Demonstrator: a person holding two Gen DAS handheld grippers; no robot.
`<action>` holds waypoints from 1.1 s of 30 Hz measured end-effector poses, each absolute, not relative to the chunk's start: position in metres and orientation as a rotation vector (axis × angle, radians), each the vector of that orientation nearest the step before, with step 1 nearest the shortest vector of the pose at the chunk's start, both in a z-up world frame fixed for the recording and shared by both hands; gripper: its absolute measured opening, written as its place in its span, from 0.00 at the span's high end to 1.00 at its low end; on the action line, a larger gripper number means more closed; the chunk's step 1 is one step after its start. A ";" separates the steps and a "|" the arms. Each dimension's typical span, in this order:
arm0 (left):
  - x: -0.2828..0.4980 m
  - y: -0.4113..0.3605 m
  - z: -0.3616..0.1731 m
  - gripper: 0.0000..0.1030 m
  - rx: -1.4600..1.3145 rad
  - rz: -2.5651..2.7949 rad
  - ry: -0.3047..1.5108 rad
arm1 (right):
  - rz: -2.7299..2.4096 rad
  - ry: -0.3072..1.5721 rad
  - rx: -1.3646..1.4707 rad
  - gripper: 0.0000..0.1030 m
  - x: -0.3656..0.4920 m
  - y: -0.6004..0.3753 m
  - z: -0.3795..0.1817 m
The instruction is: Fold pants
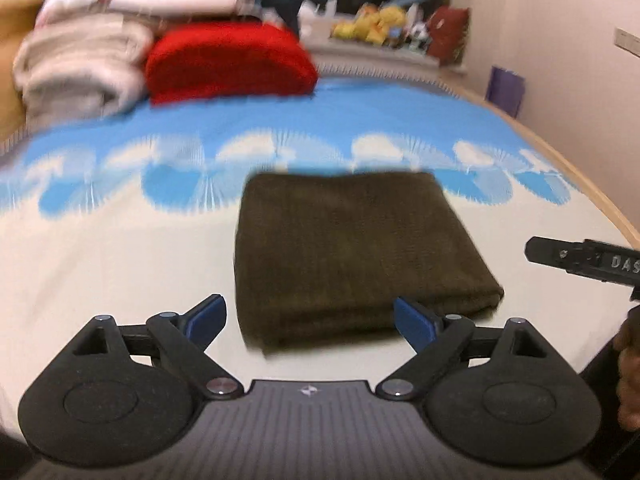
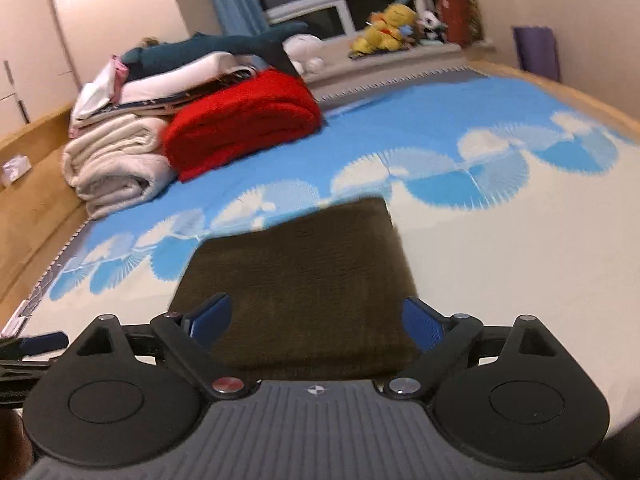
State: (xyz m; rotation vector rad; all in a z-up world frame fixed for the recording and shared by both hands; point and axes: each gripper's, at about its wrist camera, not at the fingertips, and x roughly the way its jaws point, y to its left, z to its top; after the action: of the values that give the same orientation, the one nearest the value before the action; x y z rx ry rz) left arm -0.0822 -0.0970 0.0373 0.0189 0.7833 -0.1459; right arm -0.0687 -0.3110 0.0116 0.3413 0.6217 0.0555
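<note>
The dark olive-brown pants [image 1: 352, 256] lie folded into a neat rectangle on the bed, also seen in the right wrist view [image 2: 304, 288]. My left gripper [image 1: 310, 320] is open and empty, hovering just in front of the pants' near edge. My right gripper [image 2: 316, 324] is open and empty, above the near part of the folded pants. A finger of the right gripper [image 1: 580, 260] shows at the right edge of the left wrist view. A finger of the left gripper [image 2: 40, 342] shows at the left edge of the right wrist view.
The bed cover [image 1: 120, 248] is cream with a blue fan pattern. A red folded blanket [image 2: 244, 120] and a cream rolled blanket [image 2: 116, 164] with stacked clothes lie at the far left. Plush toys [image 2: 384, 26] sit on the windowsill. A wooden bed frame [image 2: 36, 208] runs along the left.
</note>
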 end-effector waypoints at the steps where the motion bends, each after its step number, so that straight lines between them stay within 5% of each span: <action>1: -0.078 -0.097 0.036 0.09 0.022 -0.140 0.811 | 0.039 0.636 0.326 0.10 -0.068 -0.307 0.008; 33: -0.037 -0.087 -0.010 0.08 0.039 -0.043 0.901 | 0.036 0.740 0.176 0.10 -0.035 -0.274 -0.019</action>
State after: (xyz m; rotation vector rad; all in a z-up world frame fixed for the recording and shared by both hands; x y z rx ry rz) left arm -0.0371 -0.0874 -0.0095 0.0391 0.9011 -0.0426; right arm -0.0348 -0.2738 -0.0187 0.1763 0.7398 0.0357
